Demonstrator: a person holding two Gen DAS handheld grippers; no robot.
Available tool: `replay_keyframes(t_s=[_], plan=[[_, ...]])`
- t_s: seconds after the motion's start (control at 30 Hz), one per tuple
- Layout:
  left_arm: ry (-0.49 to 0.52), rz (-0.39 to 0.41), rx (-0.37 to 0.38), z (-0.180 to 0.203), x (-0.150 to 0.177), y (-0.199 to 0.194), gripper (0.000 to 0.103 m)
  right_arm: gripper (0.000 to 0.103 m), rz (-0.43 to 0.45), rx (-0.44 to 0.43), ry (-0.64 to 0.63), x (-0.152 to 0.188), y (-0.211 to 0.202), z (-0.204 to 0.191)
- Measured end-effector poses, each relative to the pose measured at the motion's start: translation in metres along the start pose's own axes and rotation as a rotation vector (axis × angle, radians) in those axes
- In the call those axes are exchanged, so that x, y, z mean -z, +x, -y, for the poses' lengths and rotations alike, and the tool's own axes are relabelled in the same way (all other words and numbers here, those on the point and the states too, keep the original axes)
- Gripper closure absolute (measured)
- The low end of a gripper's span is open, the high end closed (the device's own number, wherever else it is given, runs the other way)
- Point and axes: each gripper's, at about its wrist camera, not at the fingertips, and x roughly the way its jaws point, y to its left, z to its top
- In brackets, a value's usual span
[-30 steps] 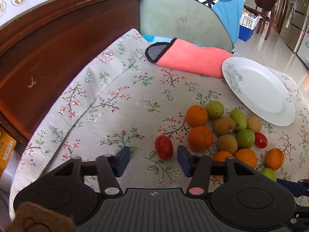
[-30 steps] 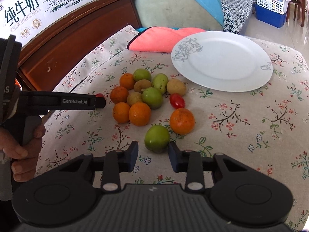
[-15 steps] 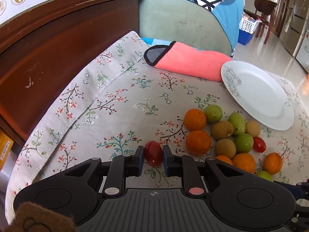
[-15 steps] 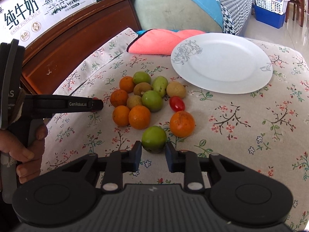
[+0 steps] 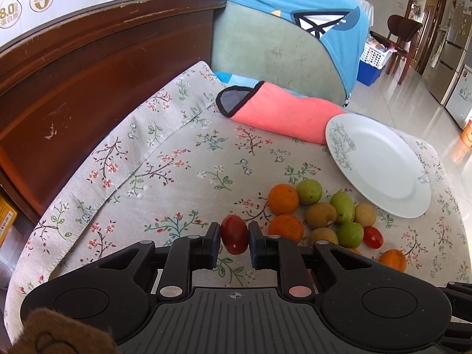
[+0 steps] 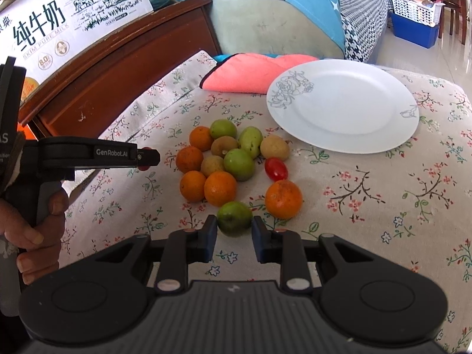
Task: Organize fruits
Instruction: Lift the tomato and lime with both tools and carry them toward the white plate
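Red tomato half-hidden by left claw

Small oval red tomato pinched off cloth; round green fruit gripped, nearest edge of fruit cluster.

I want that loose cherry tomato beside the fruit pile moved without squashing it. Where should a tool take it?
Grip the cherry tomato lightly across its narrow middle, coming from above on the open cloth side toward the plate; its long axis lies flat and fruit crowds the other side.
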Motion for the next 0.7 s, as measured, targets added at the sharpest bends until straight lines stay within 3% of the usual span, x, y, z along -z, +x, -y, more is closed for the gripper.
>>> replay_keyframes(t_s=[0.13,0.3,0.43,0.57,0.7], plan=[[-0.005,0.02,0.01,0.003,-0.003,-0.006,0.085,0.089,0.018,-0.01,0.01,-0.004,-0.004,0.001],[-0.003,0.018,0.016,0.007,-0.004,-0.006,0.085,0.089,-0.013,-0.006,0.034,-0.003,0.0,0.006],[-0.006,0.016,0.007,0.005,-0.004,-0.005,0.085,0.084,-0.028,-0.011,0.05,-0.002,0.002,0.007],[-0.01,0.014,0.004,0.003,-0.003,-0.005,0.085,0.07,-0.018,0.014,0.035,-0.001,0.002,0.004],[-0.003,0.019,0.002,0.005,-0.003,-0.005,0.085,0.064,-0.009,0.031,0.04,-0.005,0.007,0.003]])
